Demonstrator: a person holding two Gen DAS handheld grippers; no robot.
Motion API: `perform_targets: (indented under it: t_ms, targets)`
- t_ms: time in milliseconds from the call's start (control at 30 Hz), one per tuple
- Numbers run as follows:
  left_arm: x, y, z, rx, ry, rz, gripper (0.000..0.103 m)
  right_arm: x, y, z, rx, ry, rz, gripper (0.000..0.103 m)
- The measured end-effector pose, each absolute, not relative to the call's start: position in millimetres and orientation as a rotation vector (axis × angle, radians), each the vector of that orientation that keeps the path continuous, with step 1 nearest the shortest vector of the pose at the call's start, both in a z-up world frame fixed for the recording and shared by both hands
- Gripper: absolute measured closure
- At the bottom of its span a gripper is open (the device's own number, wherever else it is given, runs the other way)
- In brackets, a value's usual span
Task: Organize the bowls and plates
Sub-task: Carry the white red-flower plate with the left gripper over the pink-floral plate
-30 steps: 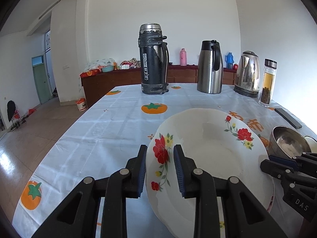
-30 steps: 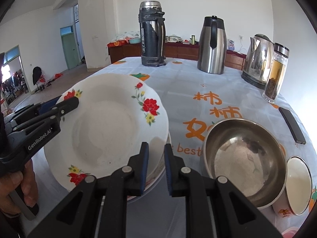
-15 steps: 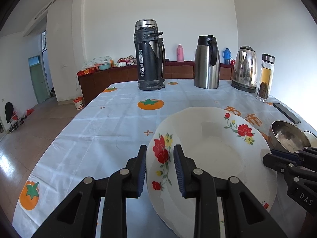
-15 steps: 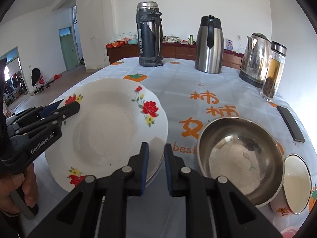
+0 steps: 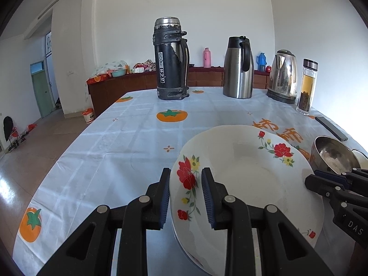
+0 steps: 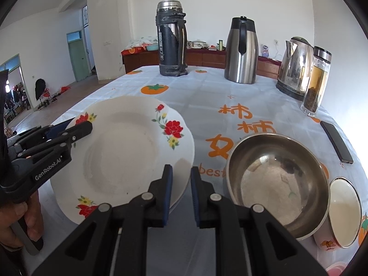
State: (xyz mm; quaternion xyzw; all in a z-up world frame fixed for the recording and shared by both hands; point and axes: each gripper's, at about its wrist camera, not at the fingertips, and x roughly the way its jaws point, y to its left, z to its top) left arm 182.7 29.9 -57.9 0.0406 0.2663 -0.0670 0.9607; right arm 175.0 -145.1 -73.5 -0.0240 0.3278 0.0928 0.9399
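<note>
Flowered plate raised at a tilt over a second plate on the surface, rim pinched by left fingers and right fingers; two-sided grip for balance; steel bowl beside.

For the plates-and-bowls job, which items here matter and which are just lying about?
Job: floral plate gripped at opposite rims by left gripper and right gripper; plate beneath; steel bowl; small enamel bowl.

Bystanders: black thermos, steel carafe, kettle, tea bottle, phone.
</note>
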Motion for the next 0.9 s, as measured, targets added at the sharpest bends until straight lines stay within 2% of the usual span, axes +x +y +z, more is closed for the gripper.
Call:
perform_targets:
  t_ms: [900]
  targets:
    - [188.1,31.3,-59.6,0.069,0.577,-0.168,0.074,175.7,-143.3,-75.0,-0.075,0.663,0.162,0.087]
